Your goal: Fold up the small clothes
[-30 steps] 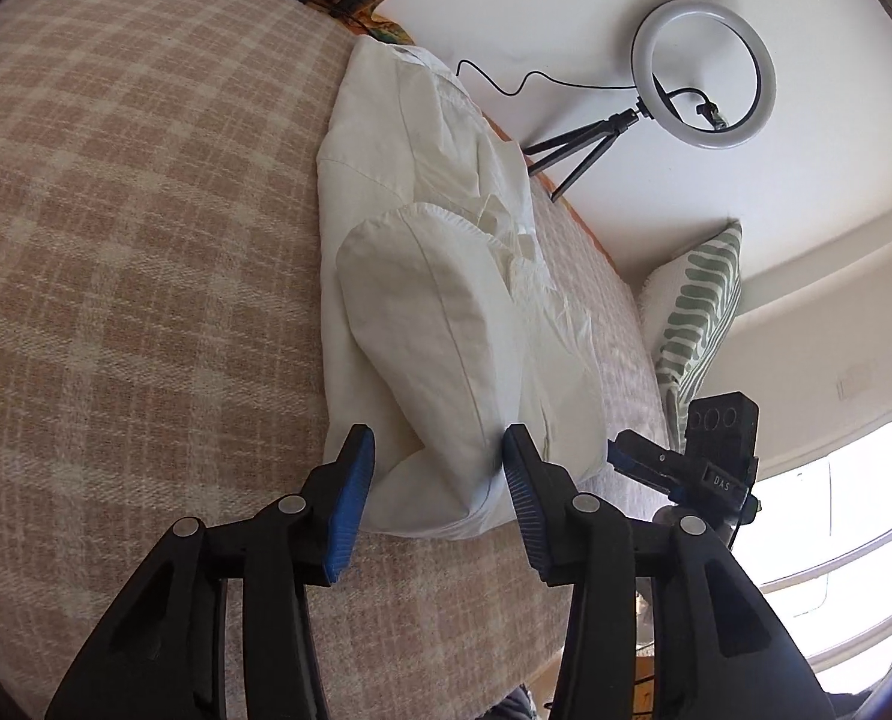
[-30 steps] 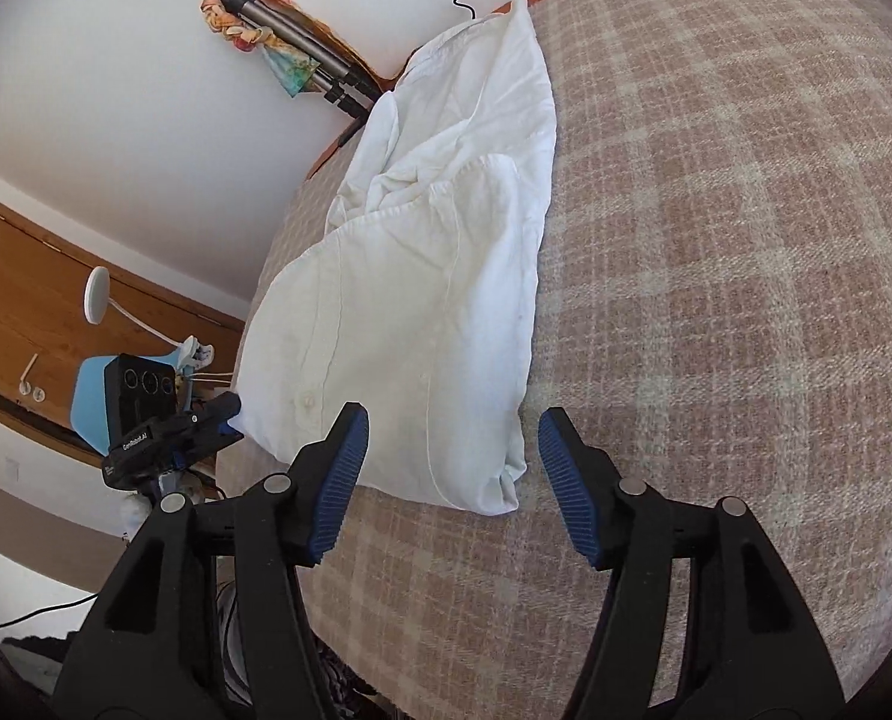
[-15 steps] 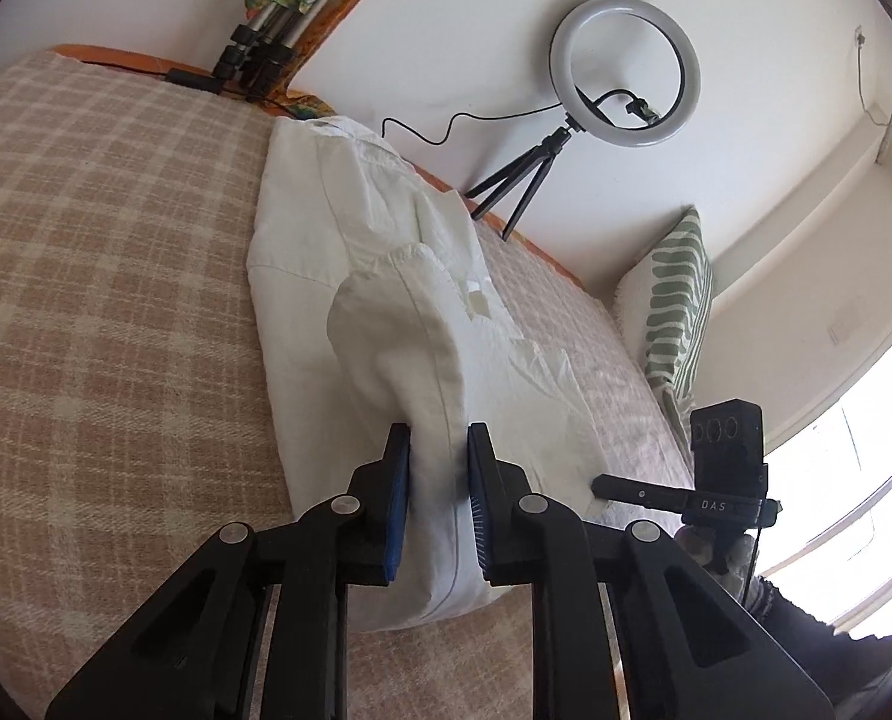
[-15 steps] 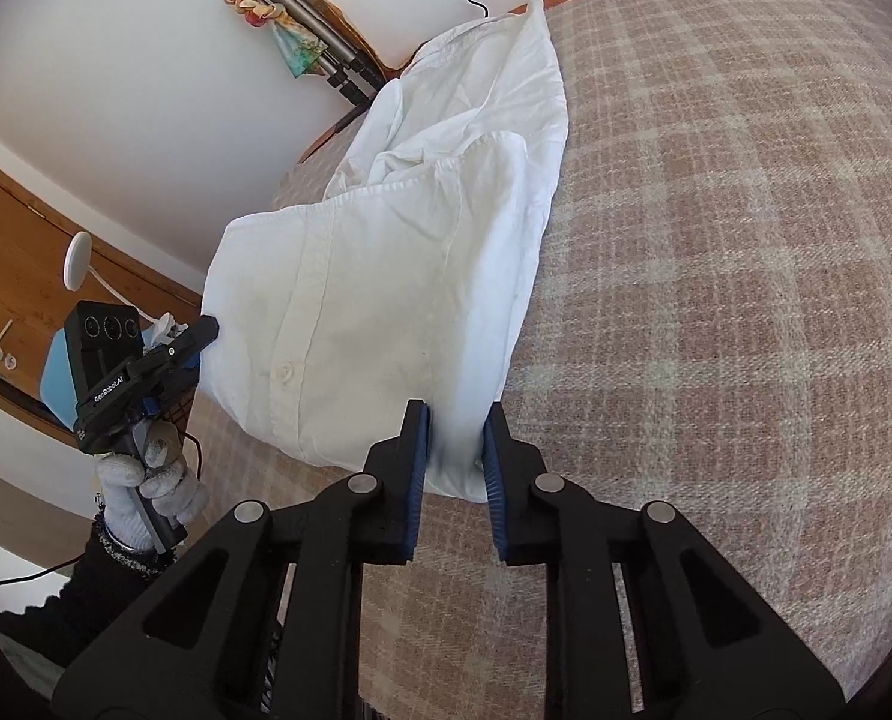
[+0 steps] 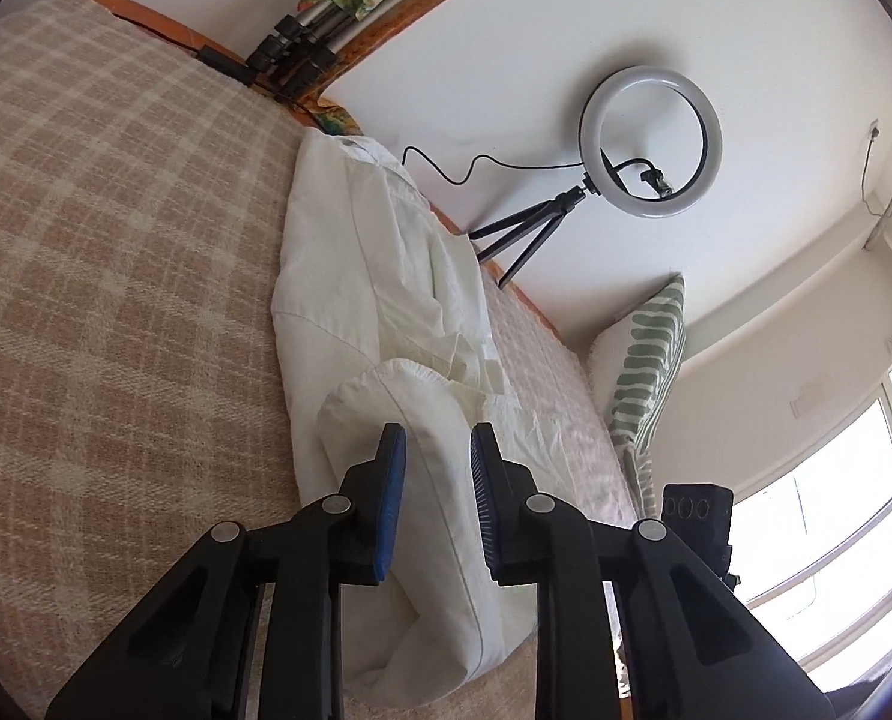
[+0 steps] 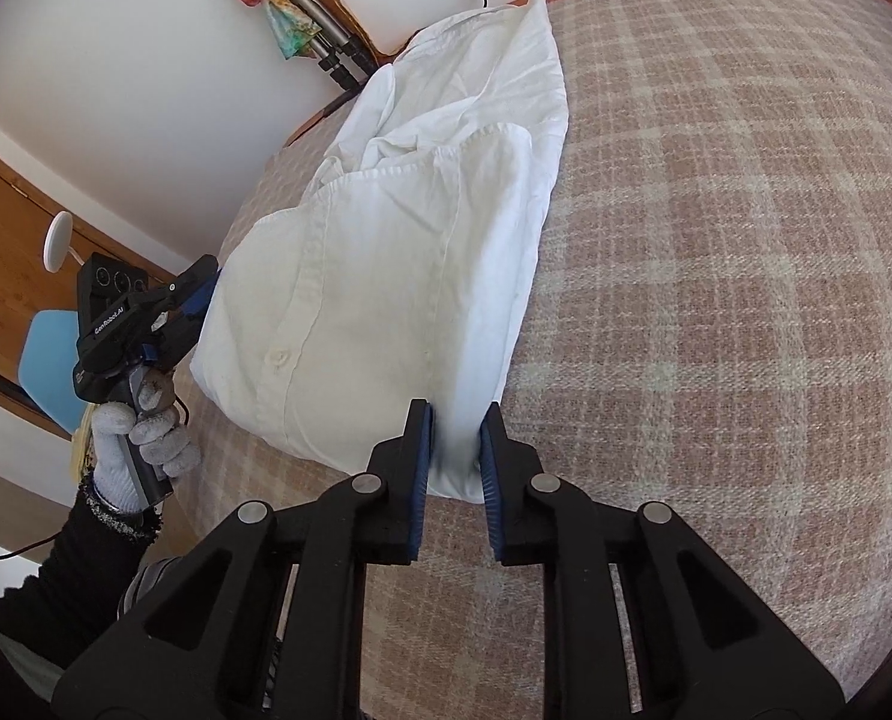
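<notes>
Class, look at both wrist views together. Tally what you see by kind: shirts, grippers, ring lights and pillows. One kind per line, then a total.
Shirts: 1, the white shirt on the plaid bed
Grippers: 2, the left gripper and the right gripper
Ring lights: 1, ring light
Pillows: 1, pillow
Total: 5

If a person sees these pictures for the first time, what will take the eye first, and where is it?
First comes the white shirt, lying long and rumpled on the beige plaid blanket, its near hem lifted. The right gripper pinches one corner of that hem and the left gripper is shut on the other. Behind, a ring light on a small tripod stands against the white wall.
</notes>
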The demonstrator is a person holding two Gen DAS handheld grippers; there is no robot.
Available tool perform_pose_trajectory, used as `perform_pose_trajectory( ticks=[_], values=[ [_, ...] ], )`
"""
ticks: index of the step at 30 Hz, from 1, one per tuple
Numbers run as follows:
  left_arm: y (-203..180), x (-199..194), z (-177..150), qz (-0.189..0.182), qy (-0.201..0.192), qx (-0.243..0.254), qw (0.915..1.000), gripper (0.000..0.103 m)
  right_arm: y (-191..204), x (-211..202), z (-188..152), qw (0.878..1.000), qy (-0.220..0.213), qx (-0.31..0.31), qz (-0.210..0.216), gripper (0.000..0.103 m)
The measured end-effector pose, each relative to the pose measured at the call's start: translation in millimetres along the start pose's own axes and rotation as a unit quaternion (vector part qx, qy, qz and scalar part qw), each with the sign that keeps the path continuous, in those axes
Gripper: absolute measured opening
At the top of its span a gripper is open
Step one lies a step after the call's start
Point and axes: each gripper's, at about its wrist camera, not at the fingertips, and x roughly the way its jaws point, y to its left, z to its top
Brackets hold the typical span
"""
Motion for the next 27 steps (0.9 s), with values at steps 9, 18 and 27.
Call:
perform_pose_trajectory(
  ticks=[9,18,27],
  values=[
    [6,-17,11,0.036,-0.005,-0.008,0.9993,0.013,-2,-12,8,1.0,-0.011,0.015,0.017,0.021],
    [-74,2,-25,0.102,0.024,0.178,0.9784,0.014,53,-22,44,0.994,-0.057,-0.088,-0.021,0.021],
    [-17,22,-54,0.161,0.07,0.165,0.9705,0.013,24,43,62,0.994,0.007,-0.071,-0.077,0.01]
  ],
)
